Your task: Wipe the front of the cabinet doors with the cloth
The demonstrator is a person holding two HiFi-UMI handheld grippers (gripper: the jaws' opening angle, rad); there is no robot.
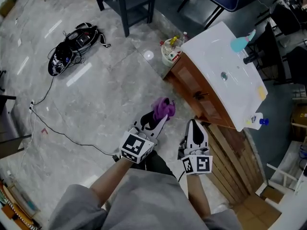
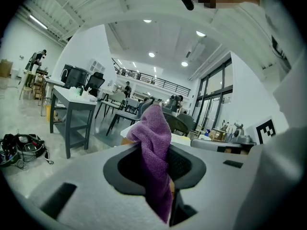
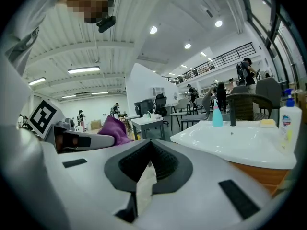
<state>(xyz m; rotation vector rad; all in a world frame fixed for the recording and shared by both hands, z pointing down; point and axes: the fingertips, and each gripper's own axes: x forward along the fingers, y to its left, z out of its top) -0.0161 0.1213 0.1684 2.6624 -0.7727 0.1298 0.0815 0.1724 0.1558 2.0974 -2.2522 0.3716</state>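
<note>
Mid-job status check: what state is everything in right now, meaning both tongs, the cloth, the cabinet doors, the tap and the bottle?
Left tongs: shut on the purple cloth.
Purple cloth: bunched, not touching the cabinet.
Right tongs: tips together, with a pale sliver between them that I can't identify.
Cabinet doors: closed.
Tap: no water running.
White pump bottle: upright on the sink top.

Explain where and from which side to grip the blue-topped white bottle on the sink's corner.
Take the white bottle round its straight body, below the blue top, jaws level. It stands upright at the edge of the sink top, so probably come from the front, where nothing blocks it.
</note>
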